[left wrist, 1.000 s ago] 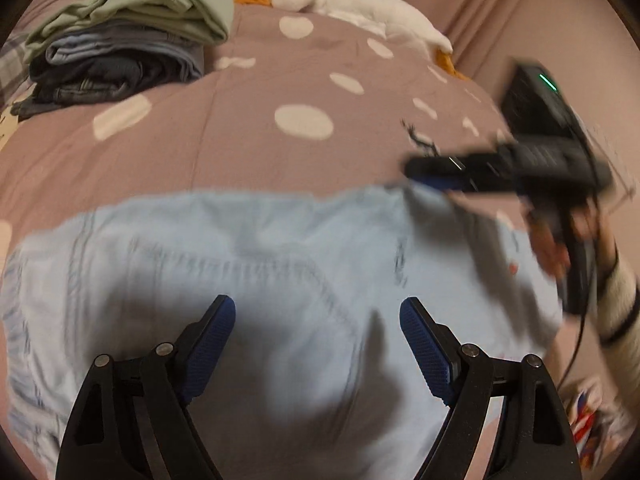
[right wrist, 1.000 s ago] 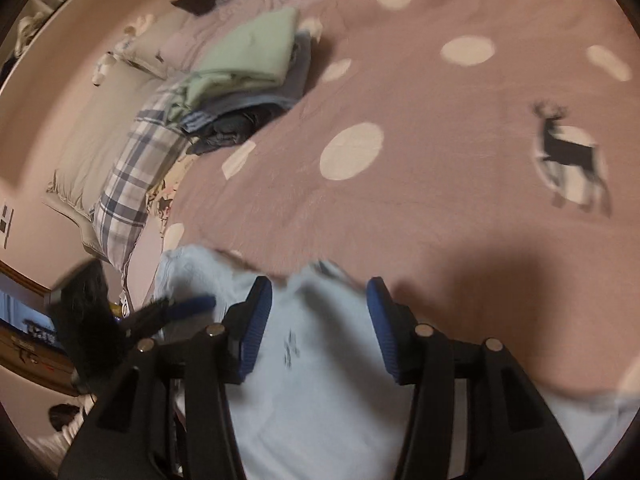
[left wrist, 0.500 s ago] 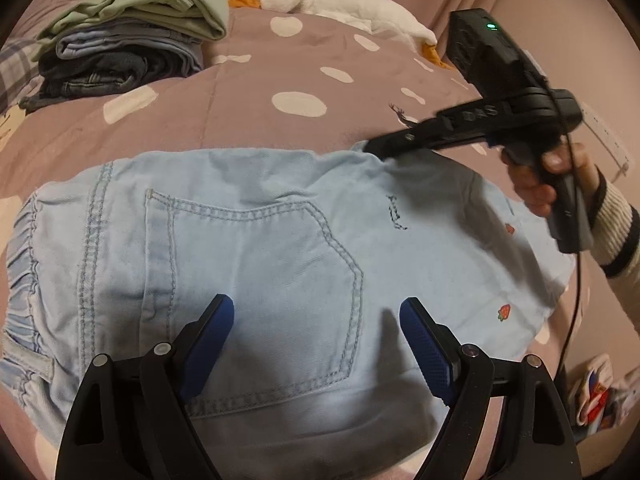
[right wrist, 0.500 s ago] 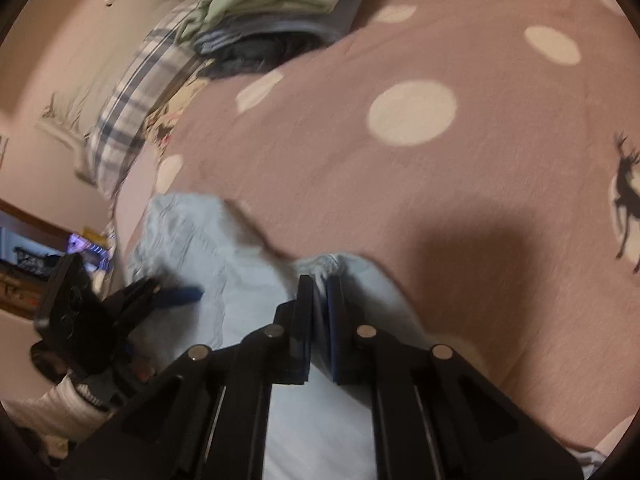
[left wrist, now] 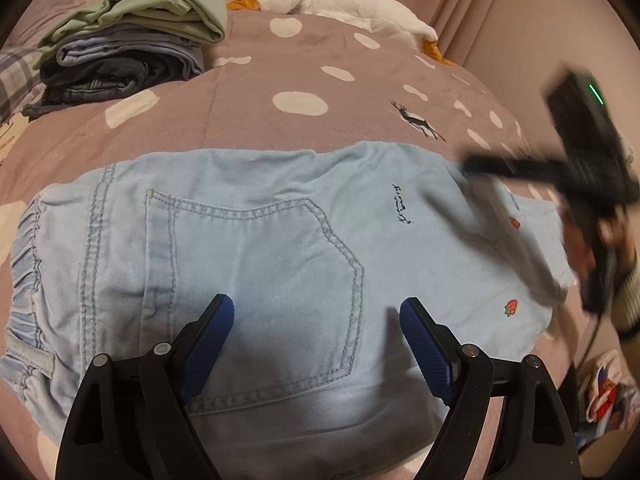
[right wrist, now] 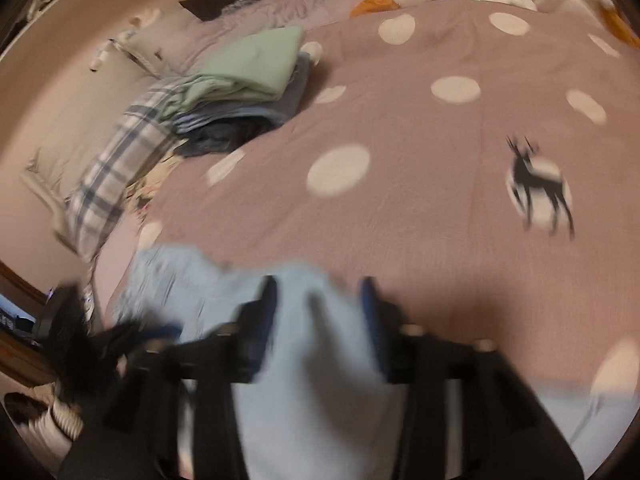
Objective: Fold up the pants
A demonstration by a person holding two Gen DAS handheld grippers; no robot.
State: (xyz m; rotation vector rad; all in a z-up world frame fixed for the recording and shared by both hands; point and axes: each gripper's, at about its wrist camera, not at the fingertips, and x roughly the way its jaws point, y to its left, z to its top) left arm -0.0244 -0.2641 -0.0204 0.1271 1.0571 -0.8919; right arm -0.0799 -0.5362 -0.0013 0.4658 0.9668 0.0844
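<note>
The pants [left wrist: 256, 264] lie spread flat on the bedspread [left wrist: 256, 120], waistband to the left, legs running right; the left gripper [left wrist: 312, 324] hovers over the back pocket [left wrist: 256, 280], while the right gripper [left wrist: 480, 168] is over the far right edge of the pants. Behind, at far left, a stack of folded clothes [left wrist: 128, 52] sits on the bedspread; a plush goose [left wrist: 336, 0] lies along the back edge, and a plaid pillow [right wrist: 116, 172] lies left of the stack.

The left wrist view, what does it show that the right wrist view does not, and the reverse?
Only the left wrist view shows the pants' back pocket and the strawberry prints. Only the right wrist view shows the plaid pillow. Both show the light blue pants, the pile of folded clothes, the dotted blanket, its deer print and the white plush goose.
</note>
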